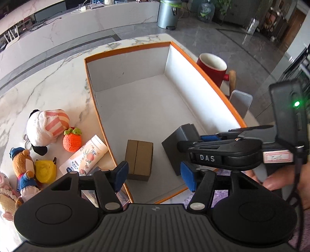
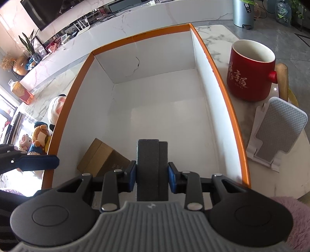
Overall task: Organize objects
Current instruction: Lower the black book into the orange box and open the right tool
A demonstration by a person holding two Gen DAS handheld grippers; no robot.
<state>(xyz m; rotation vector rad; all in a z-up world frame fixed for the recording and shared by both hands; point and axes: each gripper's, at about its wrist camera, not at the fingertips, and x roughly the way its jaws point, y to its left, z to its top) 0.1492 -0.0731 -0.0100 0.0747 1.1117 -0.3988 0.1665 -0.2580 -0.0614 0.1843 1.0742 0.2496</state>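
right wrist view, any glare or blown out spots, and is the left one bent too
Right wrist view: sunlight blows out the table at lower left; the dark grey box stays sharp. Left wrist view: evenly lit, but fisheye bows the orange-edged box rim.

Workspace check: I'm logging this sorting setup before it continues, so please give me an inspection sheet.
Surface: marble table, round-edged.
Job's things: orange-rimmed box holds brown box and dark grey box.
Clutter: plush toys, crochet fruit, tube to the left; red mug, phone stand to the right.
Grippers: left claw open, empty; right claw shut on dark grey box.
Cables: cord by right hand.
Surroundings: bin, counter.
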